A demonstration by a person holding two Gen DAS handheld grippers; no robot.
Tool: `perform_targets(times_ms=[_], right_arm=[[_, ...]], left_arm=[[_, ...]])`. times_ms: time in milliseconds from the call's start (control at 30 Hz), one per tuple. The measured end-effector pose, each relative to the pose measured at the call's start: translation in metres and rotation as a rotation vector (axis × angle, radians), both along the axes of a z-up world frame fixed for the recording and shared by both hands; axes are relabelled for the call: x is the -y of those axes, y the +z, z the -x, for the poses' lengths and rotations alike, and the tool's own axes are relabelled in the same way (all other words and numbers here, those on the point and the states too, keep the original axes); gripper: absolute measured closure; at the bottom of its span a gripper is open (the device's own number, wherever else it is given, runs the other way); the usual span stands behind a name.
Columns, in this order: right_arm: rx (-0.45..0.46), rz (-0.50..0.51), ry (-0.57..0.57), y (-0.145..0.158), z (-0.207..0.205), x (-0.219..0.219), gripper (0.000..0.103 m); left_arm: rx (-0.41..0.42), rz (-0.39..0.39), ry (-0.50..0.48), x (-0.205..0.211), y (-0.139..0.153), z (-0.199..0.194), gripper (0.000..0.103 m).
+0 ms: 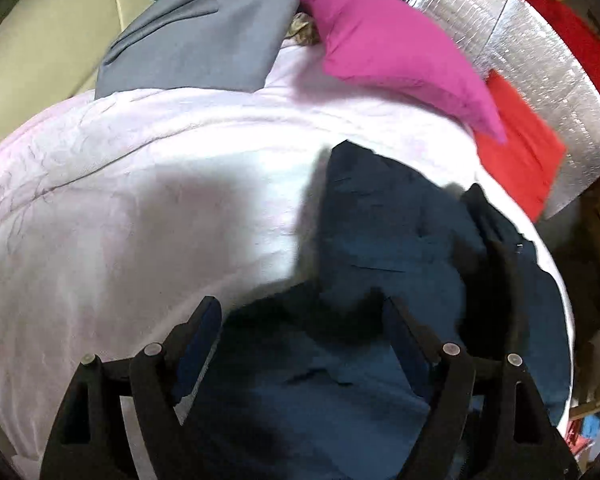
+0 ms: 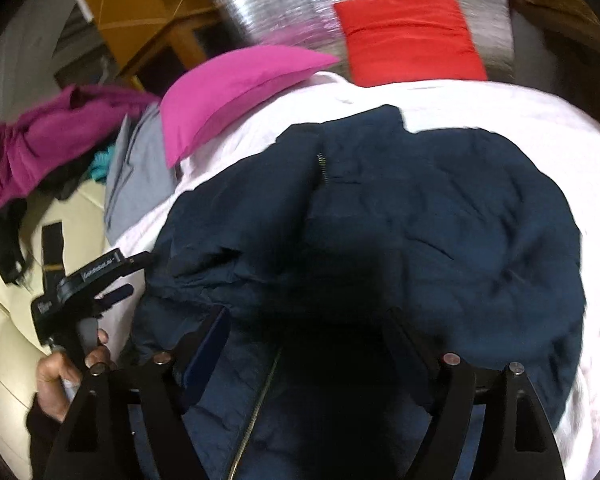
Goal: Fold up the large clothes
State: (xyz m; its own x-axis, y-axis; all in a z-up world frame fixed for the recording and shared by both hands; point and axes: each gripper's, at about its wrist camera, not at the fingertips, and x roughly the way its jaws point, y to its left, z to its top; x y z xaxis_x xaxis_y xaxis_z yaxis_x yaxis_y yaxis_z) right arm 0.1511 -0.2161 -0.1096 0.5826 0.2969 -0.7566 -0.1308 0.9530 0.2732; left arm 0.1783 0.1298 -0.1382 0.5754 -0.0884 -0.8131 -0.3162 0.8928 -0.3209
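Observation:
A dark navy zip jacket (image 2: 420,220) lies crumpled on a pale pink bedspread (image 1: 120,208); it also shows in the left wrist view (image 1: 380,240). My left gripper (image 1: 302,312) is open, its fingers wide apart just above the jacket's left part. In the right wrist view that left gripper (image 2: 130,276) sits at the jacket's left edge, held by a hand. My right gripper (image 2: 306,322) is open above the jacket's near part, by the brass zip (image 2: 260,400).
A magenta pillow (image 1: 396,52) and a red pillow (image 2: 408,36) lie at the head of the bed against a silver quilted panel (image 1: 540,40). A folded grey garment (image 1: 204,36) lies beside them. Magenta clothing (image 2: 52,136) is heaped on a cream sofa (image 2: 4,340).

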Motion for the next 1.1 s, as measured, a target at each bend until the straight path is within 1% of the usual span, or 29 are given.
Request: perform_targets(times_ms=[100,167,233,267,300,400,433,500,600,700,767,833,867,933,967,1000,1067,1100], right_arm=[[-0.004,0.122,0.005,-0.011,-0.014,-0.019,0.020],[-0.006,0.183,-0.009,-0.019,-0.020,-0.024,0.020],[0.028,0.208,-0.051,-0.020,-0.024,-0.019,0.020],[0.048,0.187,-0.106,-0.019,-0.025,-0.007,0.020],[0.047,0.127,-0.163,-0.019,-0.026,0.007,0.020],[0.023,-0.110,-0.302,-0.024,-0.020,0.053,0.020],[0.017,-0.164,-0.341,-0.027,-0.016,0.066,0.020],[0.005,-0.202,-0.363,-0.033,-0.010,0.076,0.020],[0.009,-0.204,-0.358,-0.036,0.001,0.074,0.020],[0.023,-0.279,-0.368,-0.036,0.008,0.082,0.020],[0.021,-0.352,-0.439,-0.037,0.009,0.103,0.020],[0.010,-0.375,-0.489,-0.037,0.014,0.117,0.020],[0.023,-0.352,-0.484,-0.034,0.016,0.117,0.020],[0.065,-0.236,-0.409,-0.022,0.020,0.102,0.020],[0.080,-0.161,-0.338,-0.017,0.022,0.086,0.020],[0.086,-0.117,-0.292,-0.015,0.024,0.075,0.020],[0.120,0.034,-0.149,-0.010,0.030,0.034,0.019],[0.134,0.084,-0.110,-0.009,0.033,0.023,0.017]], left_arm=[[-0.025,-0.015,-0.019,0.006,0.000,-0.002,0.020],[-0.037,-0.034,-0.026,0.010,0.000,-0.002,0.020],[-0.059,-0.066,-0.035,0.013,-0.001,-0.001,0.020],[-0.062,-0.071,-0.036,0.010,-0.003,-0.004,0.020],[-0.063,-0.074,-0.035,0.011,-0.003,-0.005,0.020],[-0.073,-0.084,-0.039,0.012,-0.003,-0.009,0.020],[-0.075,-0.089,-0.041,0.012,-0.003,-0.008,0.020],[-0.081,-0.089,-0.041,0.011,-0.004,-0.010,0.020],[-0.085,-0.093,-0.040,0.011,-0.004,-0.009,0.020],[-0.091,-0.096,-0.041,0.012,-0.006,-0.010,0.020],[-0.097,-0.097,-0.044,0.012,-0.006,-0.009,0.020],[-0.101,-0.095,-0.044,0.012,-0.007,-0.009,0.020],[-0.103,-0.094,-0.045,0.011,-0.007,-0.009,0.020],[-0.104,-0.091,-0.043,0.011,-0.007,-0.009,0.020],[-0.104,-0.092,-0.042,0.011,-0.007,-0.009,0.020],[-0.104,-0.094,-0.043,0.011,-0.006,-0.009,0.020],[-0.103,-0.094,-0.042,0.010,-0.006,-0.009,0.020],[-0.103,-0.095,-0.042,0.010,-0.005,-0.008,0.020]])
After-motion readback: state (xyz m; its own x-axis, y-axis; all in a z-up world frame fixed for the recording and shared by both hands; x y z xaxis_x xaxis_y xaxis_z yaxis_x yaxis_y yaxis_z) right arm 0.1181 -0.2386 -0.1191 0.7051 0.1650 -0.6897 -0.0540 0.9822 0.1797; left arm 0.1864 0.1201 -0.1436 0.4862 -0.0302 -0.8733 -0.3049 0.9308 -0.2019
